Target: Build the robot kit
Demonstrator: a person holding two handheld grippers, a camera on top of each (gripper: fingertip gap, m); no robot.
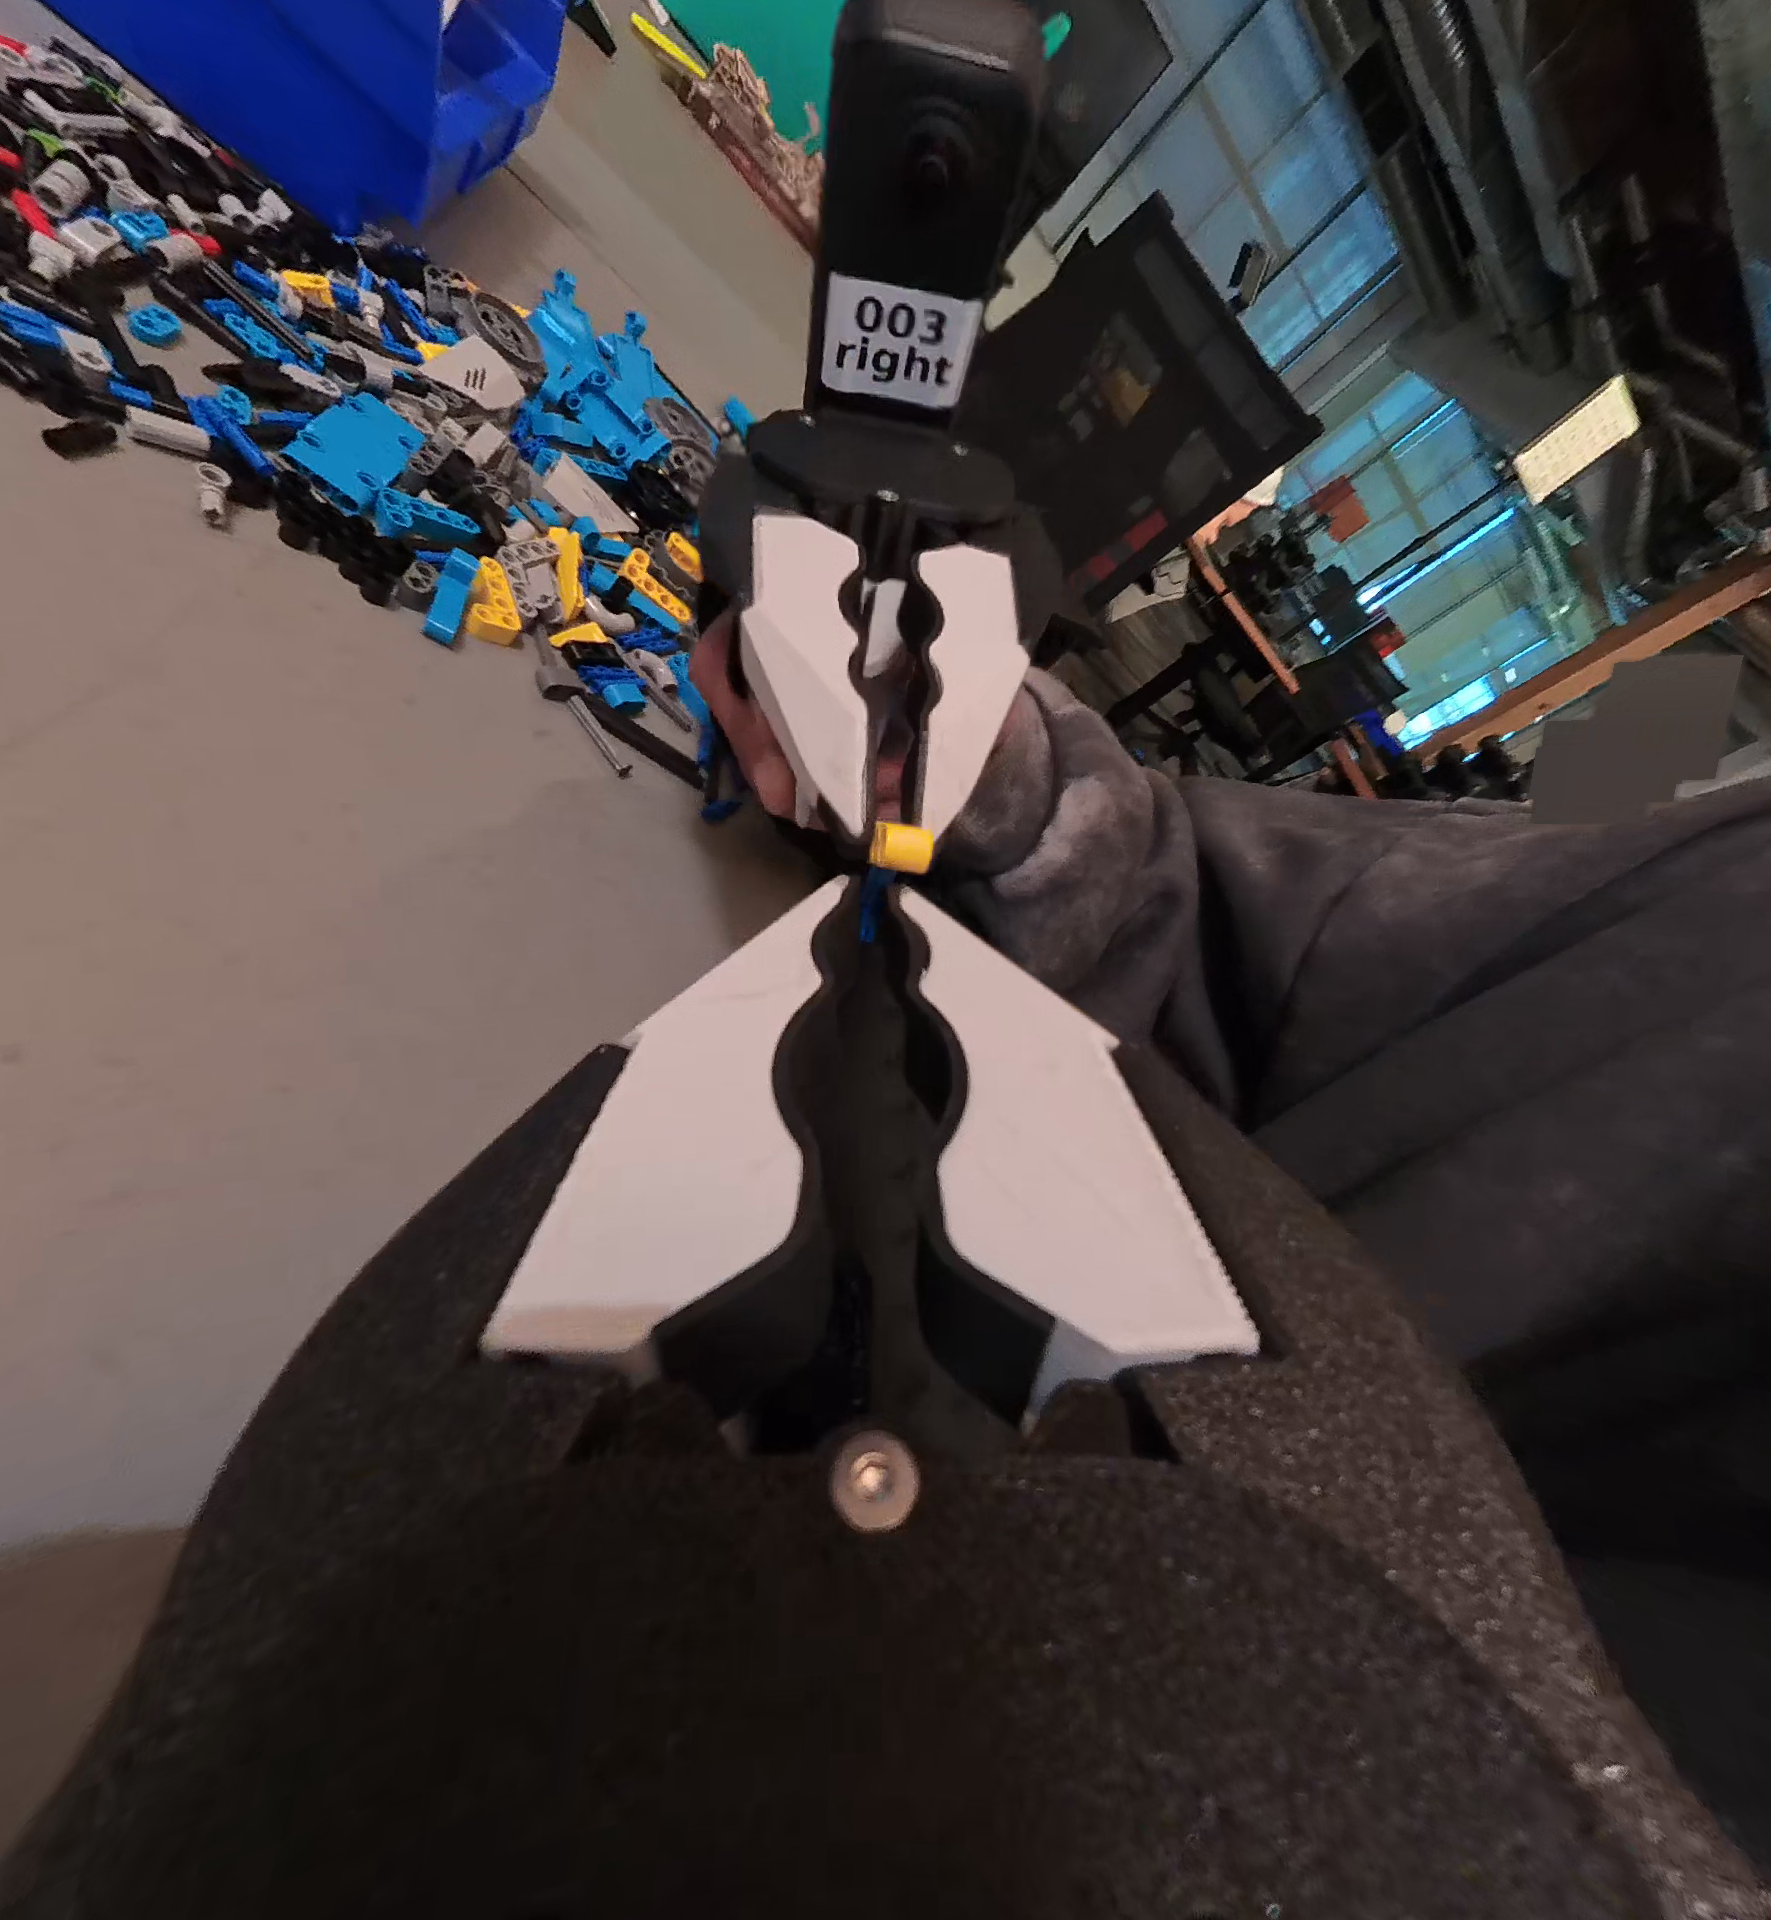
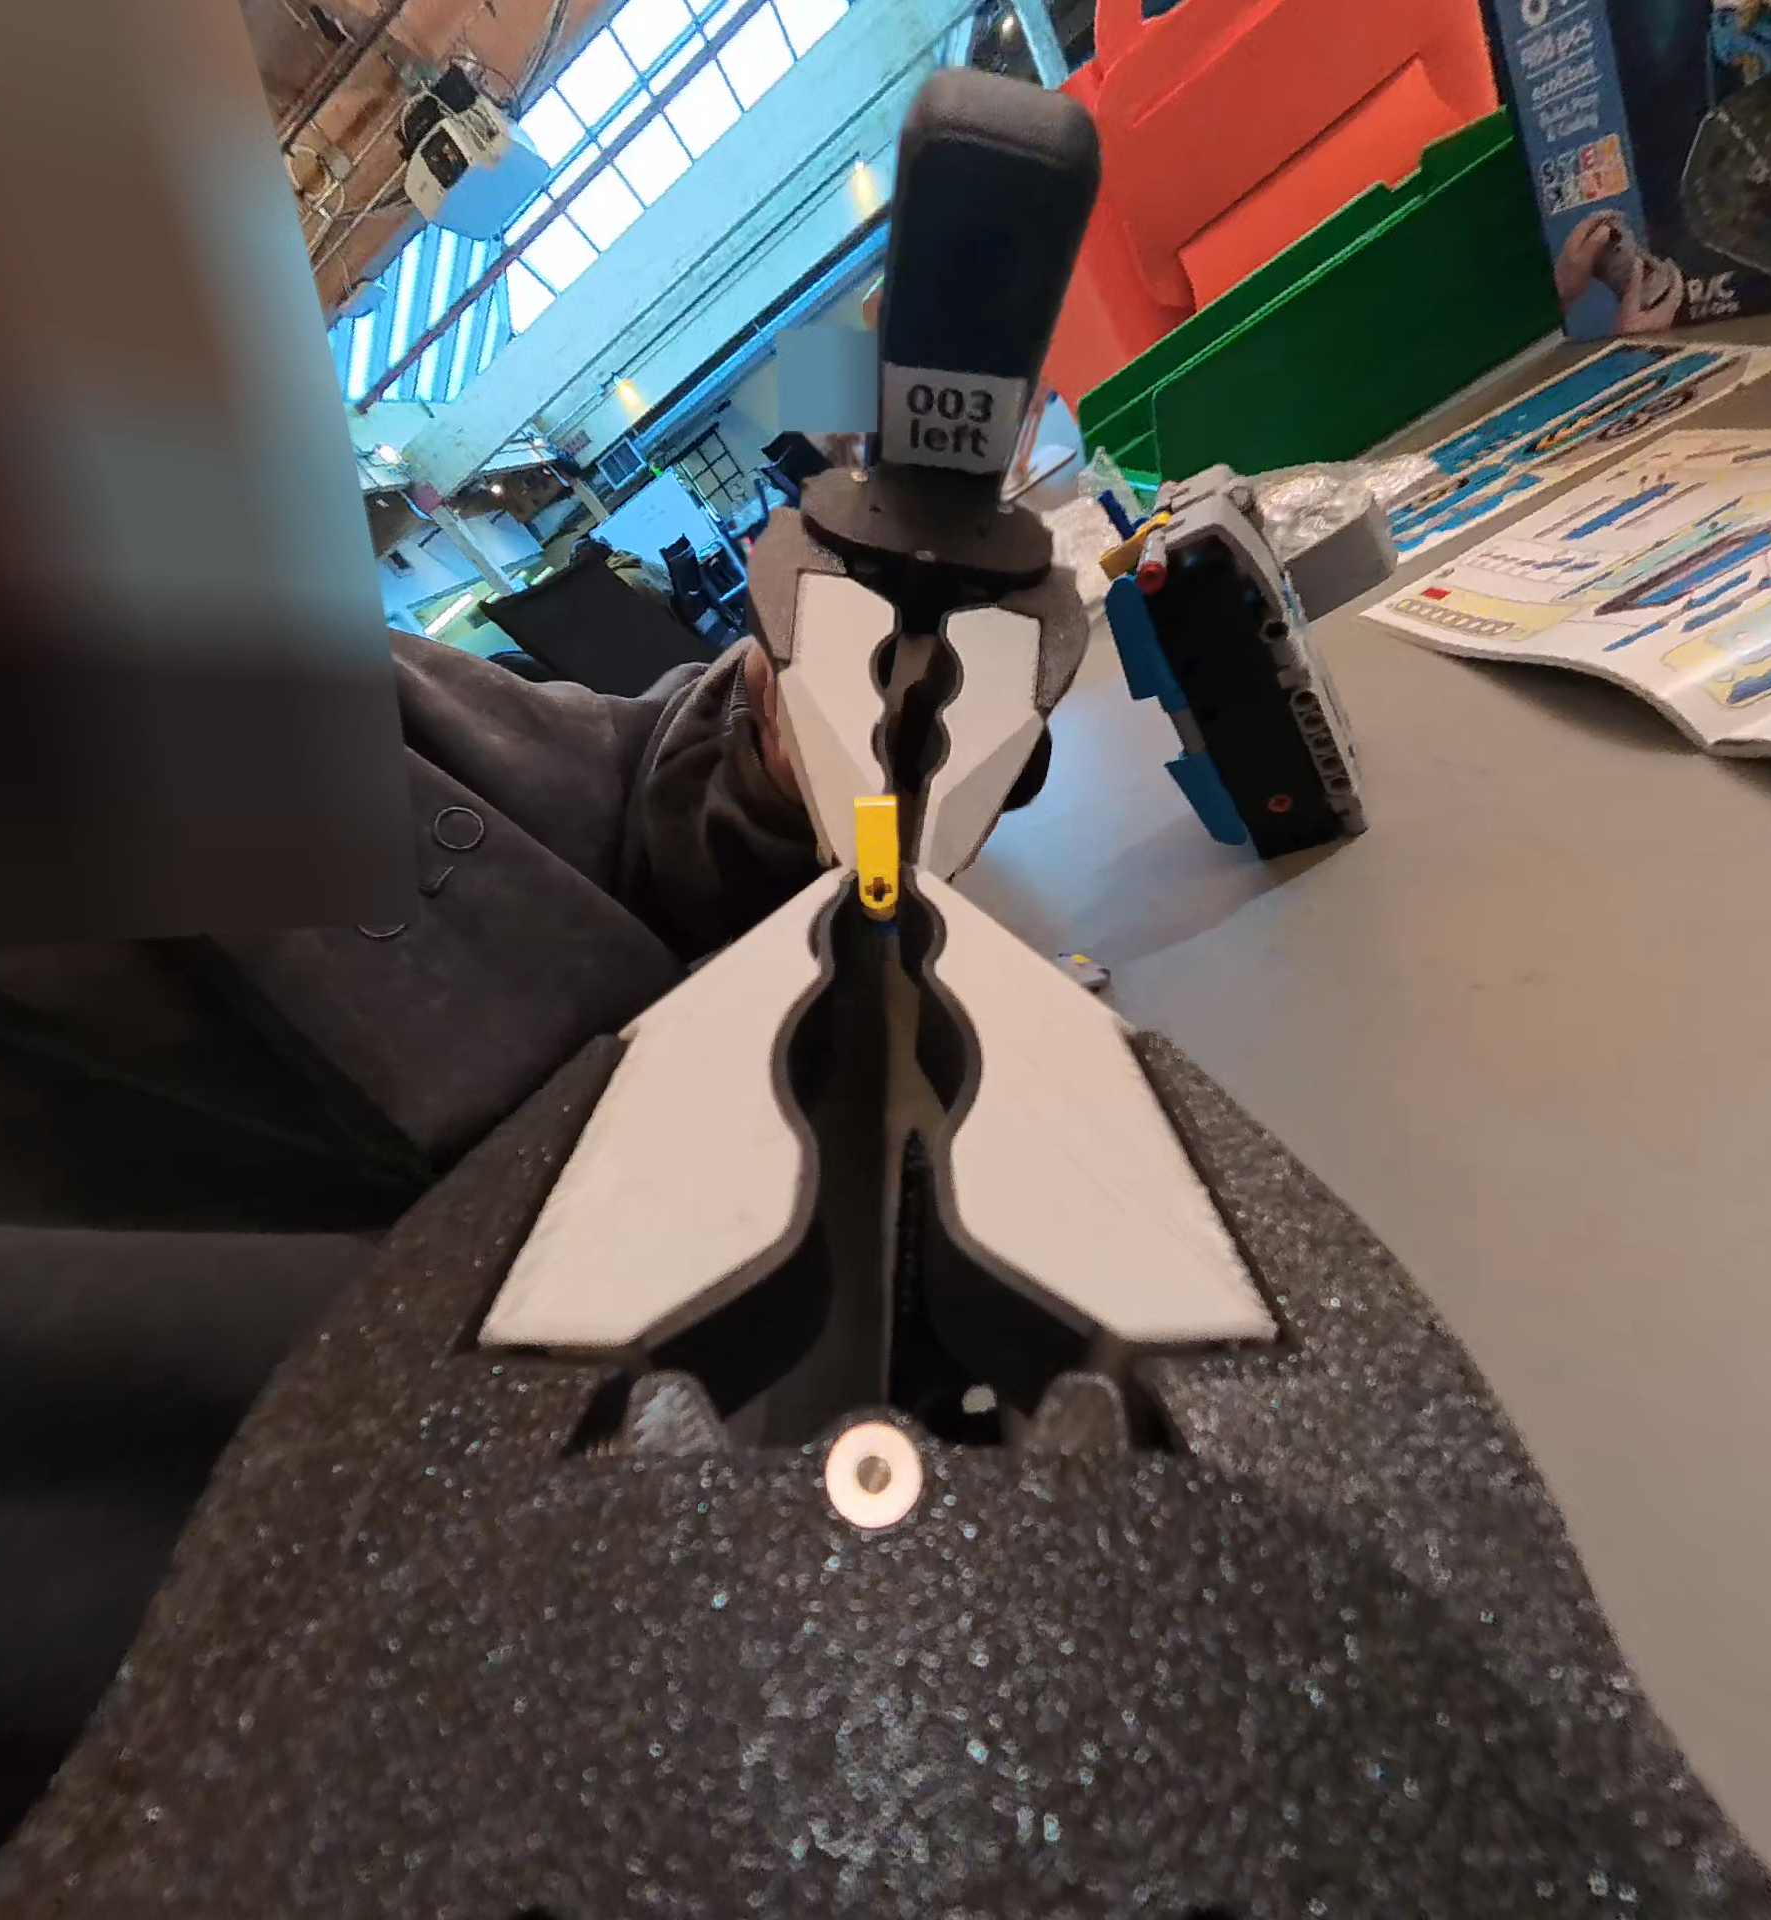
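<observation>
Yellow connector (image 1: 902, 847) pinched in right tool (image 1: 886, 831), frame centre; blue pin (image 1: 873, 906), mostly hidden, clamped in left tool (image 1: 876, 894), tip to tip.

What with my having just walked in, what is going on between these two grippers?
A person holds two handheld grippers tip to tip above a grey table. The left gripper has its jaws shut on a small blue plastic pin. The right gripper is shut on a small yellow plastic connector. The two pieces meet, though whether they are joined is unclear. A pile of loose plastic building pieces lies nearby.
</observation>
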